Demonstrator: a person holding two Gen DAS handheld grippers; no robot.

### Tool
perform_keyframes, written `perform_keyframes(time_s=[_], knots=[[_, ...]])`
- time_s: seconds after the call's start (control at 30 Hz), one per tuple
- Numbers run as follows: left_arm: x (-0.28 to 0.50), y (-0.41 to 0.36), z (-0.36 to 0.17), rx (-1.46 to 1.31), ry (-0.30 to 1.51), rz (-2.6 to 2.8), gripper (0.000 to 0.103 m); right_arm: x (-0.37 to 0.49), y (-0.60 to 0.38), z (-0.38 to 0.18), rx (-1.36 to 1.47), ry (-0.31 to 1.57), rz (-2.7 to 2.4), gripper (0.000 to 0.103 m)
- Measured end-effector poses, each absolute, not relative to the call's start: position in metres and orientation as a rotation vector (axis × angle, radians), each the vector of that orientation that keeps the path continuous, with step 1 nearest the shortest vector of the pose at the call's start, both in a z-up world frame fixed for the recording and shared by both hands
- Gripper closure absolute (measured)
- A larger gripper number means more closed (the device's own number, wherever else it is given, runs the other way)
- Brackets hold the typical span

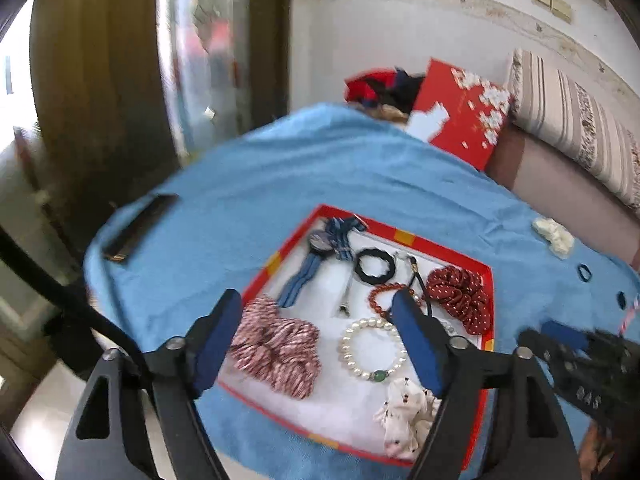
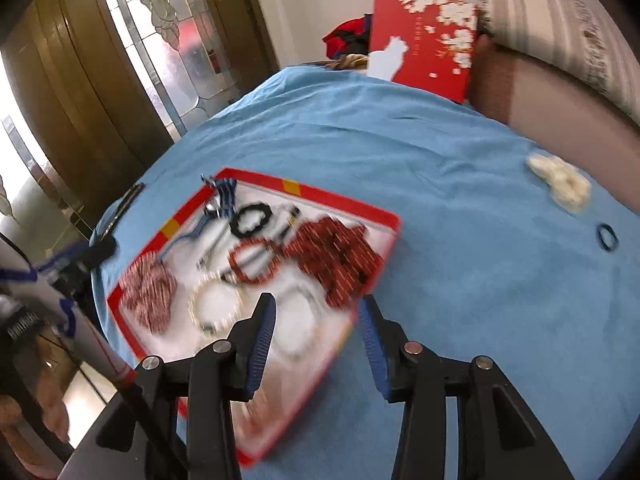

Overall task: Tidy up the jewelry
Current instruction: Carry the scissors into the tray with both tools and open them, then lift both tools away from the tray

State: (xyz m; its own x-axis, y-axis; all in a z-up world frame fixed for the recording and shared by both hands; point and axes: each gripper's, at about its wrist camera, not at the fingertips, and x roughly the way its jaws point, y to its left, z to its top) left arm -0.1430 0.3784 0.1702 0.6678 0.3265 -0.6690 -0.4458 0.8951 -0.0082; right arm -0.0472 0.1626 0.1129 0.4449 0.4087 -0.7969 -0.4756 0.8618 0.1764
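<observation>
Left gripper (image 1: 318, 312): your jaws stand spread wide above the near half of the tray, nothing between the blue pads.
Right gripper (image 2: 316, 312): your jaws hang partly spread over the tray's near right corner, pinching nothing.
Tray (image 1: 404, 235): a shallow red-rimmed tray with a white floor lies on the blue cloth (image 1: 280, 168) that covers the surface.
Inside, far left: a blue-strapped watch (image 1: 320, 256).
Inside, far middle: a black hair tie (image 1: 375, 266), and a red bead bracelet (image 1: 380, 296) just near of it.
Inside, right: a dark red dotted scrunchie (image 1: 460, 296).
Inside, near left: a red-and-white striped scrunchie (image 1: 276, 346).
Inside, near middle: a pearl bracelet (image 1: 372, 348) with one green bead.
Inside, near right: a white patterned scrunchie (image 1: 404, 412), partly behind your left gripper's right finger.
Outside, right: a cream scrunchie (image 2: 560, 180) and a small dark hair tie (image 2: 607, 237) lie on the cloth, well apart from the tray.
Outside, far left: a dark comb (image 1: 140, 222) lies near the cloth's edge.
Background: a red box with white blossoms (image 1: 460, 112) stands at the far edge.
</observation>
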Motion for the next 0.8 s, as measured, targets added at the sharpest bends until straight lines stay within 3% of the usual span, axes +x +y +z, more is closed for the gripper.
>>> perform_keyframes(time_s=[0.1, 0.2, 0.43, 0.8], knots=[[-0.165, 0.353, 0.182, -0.101, 0.645, 0.531, 0.01, -0.071, 0.139, 0.108, -0.121, 0.953, 0.505, 0.052], [-0.186, 0.325, 0.191, -0.039, 0.57, 0.583, 0.005, -0.095, 0.116, 0.1, -0.157, 0.962, 0.46, 0.052], [-0.214, 0.27, 0.205, 0.02, 0.498, 0.564, 0.003, -0.131, 0.067, 0.088, -0.157, 0.971, 0.364, 0.051], [-0.217, 0.224, 0.195, -0.008, 0.622, 0.42, 0.003, -0.152, 0.022, 0.092, -0.033, 0.981, 0.286, 0.045]])
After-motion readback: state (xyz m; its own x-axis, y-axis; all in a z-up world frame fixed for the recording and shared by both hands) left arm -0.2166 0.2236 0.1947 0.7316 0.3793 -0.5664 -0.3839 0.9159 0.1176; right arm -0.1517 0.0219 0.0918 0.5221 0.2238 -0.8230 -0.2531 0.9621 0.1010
